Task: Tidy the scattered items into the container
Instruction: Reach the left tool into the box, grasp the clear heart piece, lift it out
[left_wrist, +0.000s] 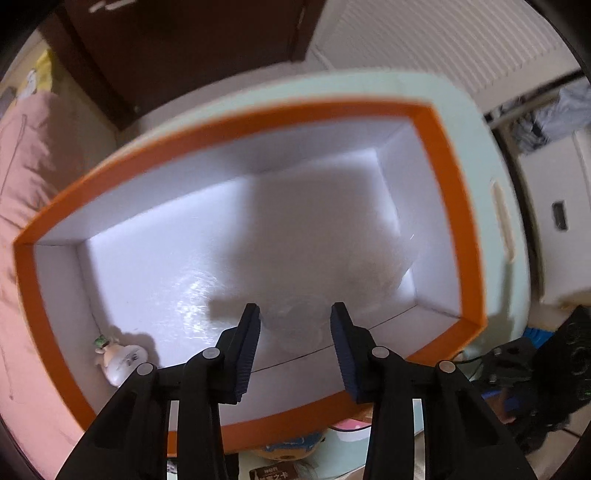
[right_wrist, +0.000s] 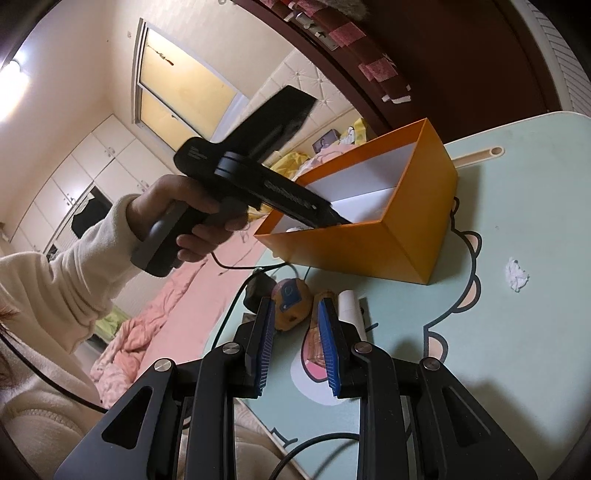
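Both grippers' fingers gape empty: left gripper (left_wrist: 294, 314) over orange box (left_wrist: 439, 155), possibly above a blurred clear item.

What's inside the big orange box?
The orange cardboard box holds a small white figurine in one corner. Something pale and blurry sits below the left gripper; its fingers cover part of the floor.

Your pale green table (right_wrist: 517, 350), cartoon print: orange box (right_wrist: 369, 247) ahead of your right jaws; brown plush toy (right_wrist: 291, 302) and white tube (right_wrist: 349, 306) just past their tips; crumpled paper (right_wrist: 516, 274) far right.
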